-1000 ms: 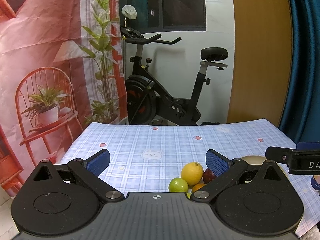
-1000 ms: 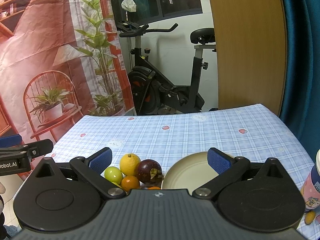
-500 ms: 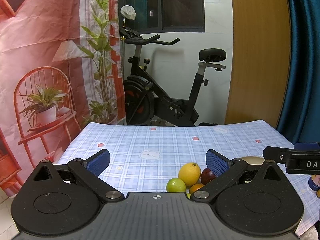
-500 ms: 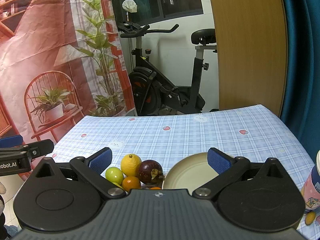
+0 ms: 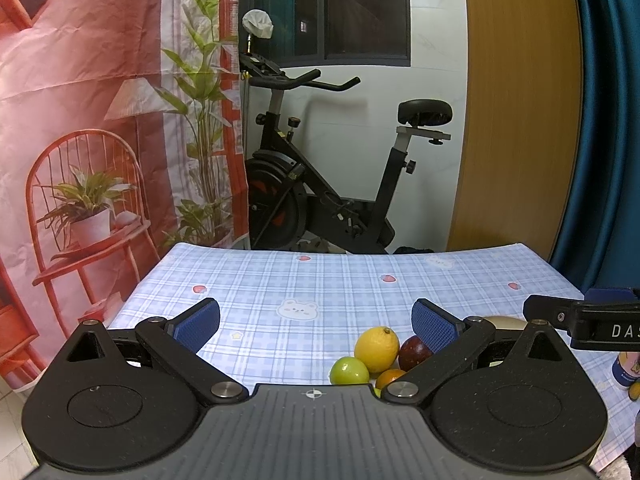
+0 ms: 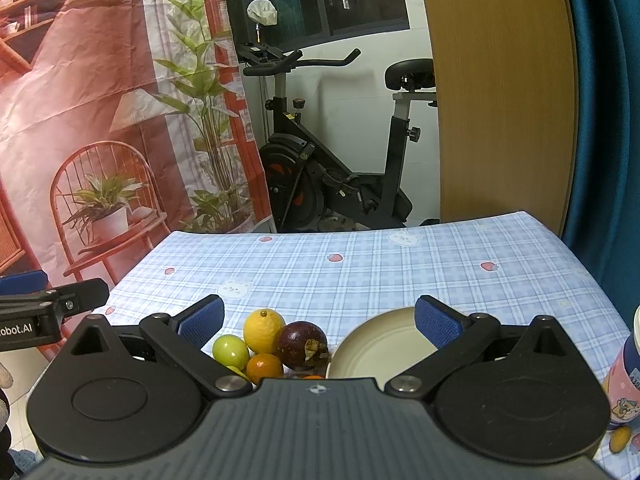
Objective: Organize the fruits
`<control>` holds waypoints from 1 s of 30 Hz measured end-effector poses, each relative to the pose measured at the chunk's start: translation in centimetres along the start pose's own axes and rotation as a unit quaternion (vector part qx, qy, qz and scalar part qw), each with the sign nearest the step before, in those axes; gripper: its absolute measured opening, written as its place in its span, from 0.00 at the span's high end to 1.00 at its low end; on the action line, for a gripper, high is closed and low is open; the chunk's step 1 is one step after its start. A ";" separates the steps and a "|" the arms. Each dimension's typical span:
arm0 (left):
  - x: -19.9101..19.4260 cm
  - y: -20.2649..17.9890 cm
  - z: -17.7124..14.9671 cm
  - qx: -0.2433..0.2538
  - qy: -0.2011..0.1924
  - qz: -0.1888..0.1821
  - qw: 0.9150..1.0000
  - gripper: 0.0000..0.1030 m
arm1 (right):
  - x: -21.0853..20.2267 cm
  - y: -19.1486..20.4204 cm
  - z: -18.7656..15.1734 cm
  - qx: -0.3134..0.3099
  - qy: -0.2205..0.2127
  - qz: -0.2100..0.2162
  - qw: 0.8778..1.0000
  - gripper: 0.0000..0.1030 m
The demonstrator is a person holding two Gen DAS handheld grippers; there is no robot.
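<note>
A pile of fruit lies near the table's front edge: a yellow lemon (image 6: 264, 330), a green lime (image 6: 230, 351), a small orange (image 6: 264, 367) and a dark purple mangosteen (image 6: 303, 345). A cream plate (image 6: 384, 346) sits just right of them, empty. In the left wrist view the lemon (image 5: 377, 349), lime (image 5: 349, 371), orange (image 5: 389, 378) and mangosteen (image 5: 414, 354) show low and right of centre. My left gripper (image 5: 316, 322) is open and empty, above and behind the fruit. My right gripper (image 6: 320, 316) is open and empty, over the fruit and plate.
A blue checked cloth (image 6: 380, 268) covers the table. A printed bottle (image 6: 626, 376) stands at the right front edge. An exercise bike (image 5: 340, 184), a wooden panel (image 5: 516, 120) and a blue curtain (image 5: 608, 120) stand behind the table.
Both grippers have shifted only slightly; the view has tilted a little. The fruit and plate have not moved. Both grippers stay open.
</note>
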State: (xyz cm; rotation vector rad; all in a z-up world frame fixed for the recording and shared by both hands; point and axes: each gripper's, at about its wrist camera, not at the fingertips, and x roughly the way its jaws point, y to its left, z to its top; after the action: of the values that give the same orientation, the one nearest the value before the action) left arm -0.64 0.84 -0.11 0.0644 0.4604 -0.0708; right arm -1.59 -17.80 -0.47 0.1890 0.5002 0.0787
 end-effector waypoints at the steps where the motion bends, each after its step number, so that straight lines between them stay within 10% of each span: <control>1: 0.0 0.0 0.0 0.000 0.000 0.000 1.000 0.00 | 0.0 0.1 0.0 0.000 0.000 0.001 1.000 0.00; 23: 0.4 0.0 -0.4 -0.001 -0.004 0.010 1.000 0.00 | 0.0 0.5 -0.2 -0.003 -0.003 -0.005 1.000 0.00; 30: 2.2 1.3 -1.6 -0.024 -0.017 0.059 0.998 0.01 | 0.0 0.1 -1.9 -0.013 -0.065 0.009 0.998 0.00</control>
State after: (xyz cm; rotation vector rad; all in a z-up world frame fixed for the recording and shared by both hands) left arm 0.71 2.17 -2.40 0.0429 0.4226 0.0543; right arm -2.49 -17.43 -2.13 0.1723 0.3669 0.0900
